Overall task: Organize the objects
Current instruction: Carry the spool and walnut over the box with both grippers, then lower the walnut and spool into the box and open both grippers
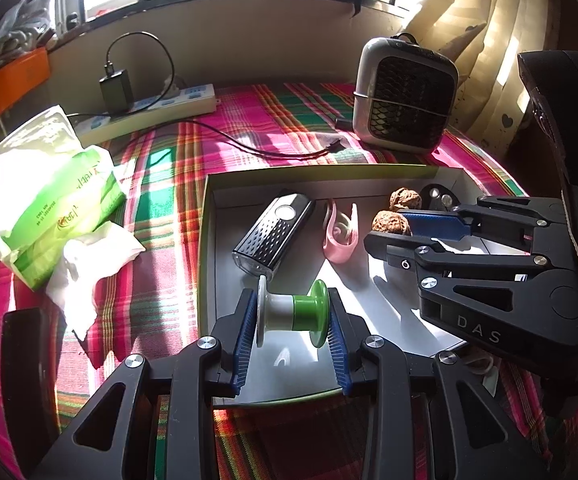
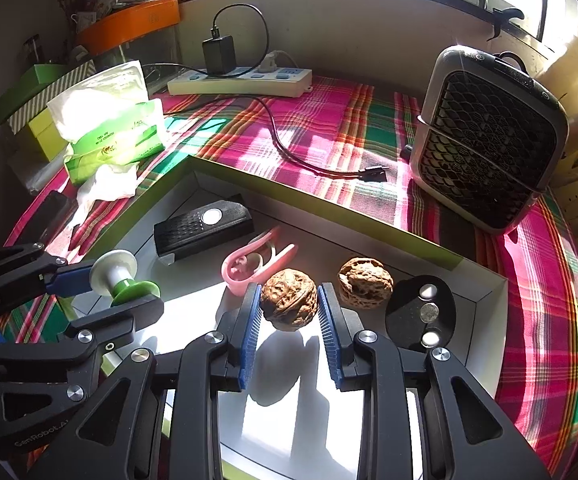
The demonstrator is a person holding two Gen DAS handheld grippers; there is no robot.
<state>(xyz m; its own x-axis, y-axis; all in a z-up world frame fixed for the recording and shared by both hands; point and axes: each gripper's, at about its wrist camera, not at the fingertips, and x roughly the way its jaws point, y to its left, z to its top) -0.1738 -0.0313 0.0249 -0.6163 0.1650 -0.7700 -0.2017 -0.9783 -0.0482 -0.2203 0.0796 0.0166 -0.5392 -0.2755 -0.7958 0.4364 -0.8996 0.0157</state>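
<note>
A shallow box (image 2: 429,240) is seen on the plaid-covered worktop (image 2: 329,128). Above its floor, a green-and-white spool (image 1: 292,312) is gripped by the left claw (image 1: 292,344), and a walnut (image 2: 288,299) is clamped in the right claw (image 2: 288,338).

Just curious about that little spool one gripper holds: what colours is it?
The spool is half white, half green, clearest in the left wrist view.

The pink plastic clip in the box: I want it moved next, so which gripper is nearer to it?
Right. The right gripper, holding a brown walnut, sits just beside the pink plastic clip. The left gripper, holding a green-and-white spool, is farther off.
</note>
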